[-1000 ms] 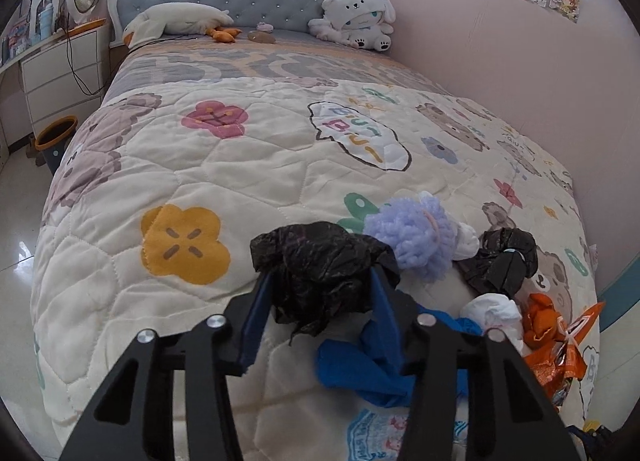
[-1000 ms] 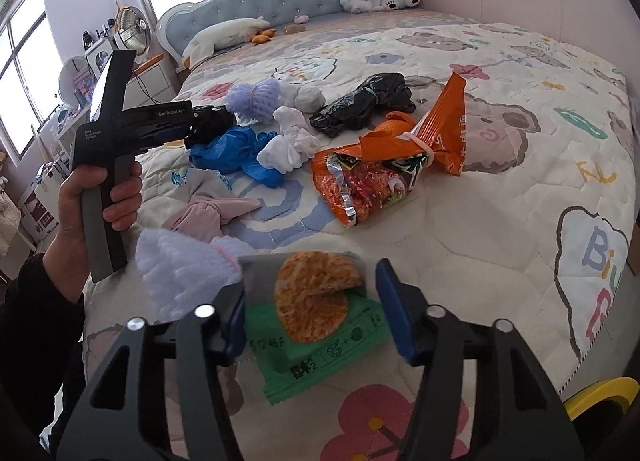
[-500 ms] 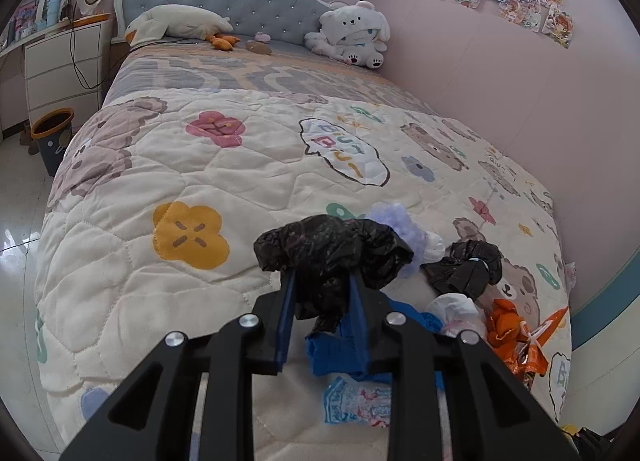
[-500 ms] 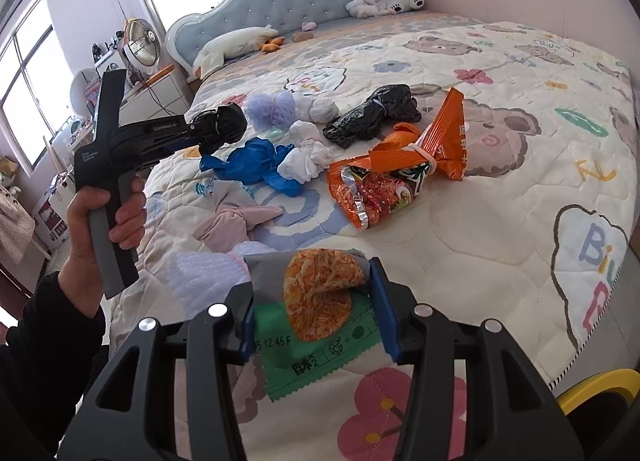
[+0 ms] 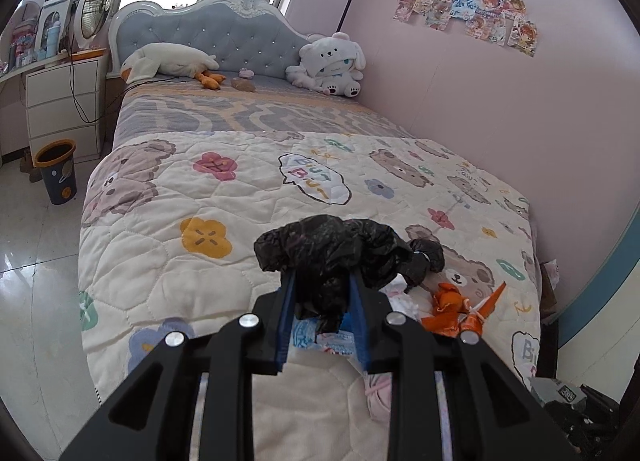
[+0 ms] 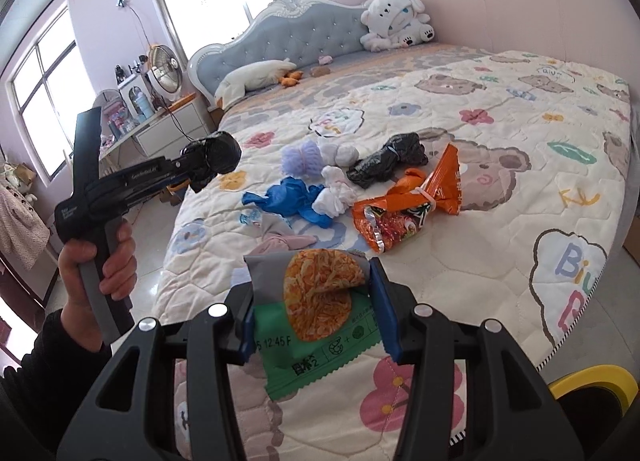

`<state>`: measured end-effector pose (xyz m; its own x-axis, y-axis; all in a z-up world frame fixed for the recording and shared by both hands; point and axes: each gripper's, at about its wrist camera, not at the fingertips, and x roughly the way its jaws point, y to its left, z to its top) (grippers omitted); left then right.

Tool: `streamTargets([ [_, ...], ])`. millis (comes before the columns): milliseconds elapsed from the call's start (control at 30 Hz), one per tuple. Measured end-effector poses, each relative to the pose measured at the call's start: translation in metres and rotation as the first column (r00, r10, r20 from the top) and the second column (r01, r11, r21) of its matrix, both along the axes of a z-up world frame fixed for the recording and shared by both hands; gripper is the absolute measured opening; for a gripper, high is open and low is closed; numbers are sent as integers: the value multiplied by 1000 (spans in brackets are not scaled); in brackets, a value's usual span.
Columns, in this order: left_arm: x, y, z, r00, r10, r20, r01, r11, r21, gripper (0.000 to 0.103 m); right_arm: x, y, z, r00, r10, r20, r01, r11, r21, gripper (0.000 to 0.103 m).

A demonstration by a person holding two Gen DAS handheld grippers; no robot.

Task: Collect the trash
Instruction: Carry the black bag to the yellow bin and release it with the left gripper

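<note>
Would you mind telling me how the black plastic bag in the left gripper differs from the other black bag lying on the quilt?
The black bag in the left gripper is off the bed, pinched between the fingers; the black bag on the quilt lies loose by the orange snack packet. The held one is balled into a round wad; the lying one is stretched long, cinched by a pale tie. Both are crumpled black plastic.

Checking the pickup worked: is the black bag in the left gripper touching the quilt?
Apart. The right wrist view shows the black bag held in the left gripper, beside the quilt.
</note>
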<state>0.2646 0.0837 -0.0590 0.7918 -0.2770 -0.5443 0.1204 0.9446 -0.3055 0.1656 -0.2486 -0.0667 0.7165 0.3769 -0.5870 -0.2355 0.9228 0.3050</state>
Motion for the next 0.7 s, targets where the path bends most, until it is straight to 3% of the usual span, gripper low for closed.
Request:
streamTargets([
  [700, -121, -44, 36, 988, -134, 76, 132, 991, 29, 24, -85, -35, 83, 978, -14, 206, 2, 998, 56, 46],
])
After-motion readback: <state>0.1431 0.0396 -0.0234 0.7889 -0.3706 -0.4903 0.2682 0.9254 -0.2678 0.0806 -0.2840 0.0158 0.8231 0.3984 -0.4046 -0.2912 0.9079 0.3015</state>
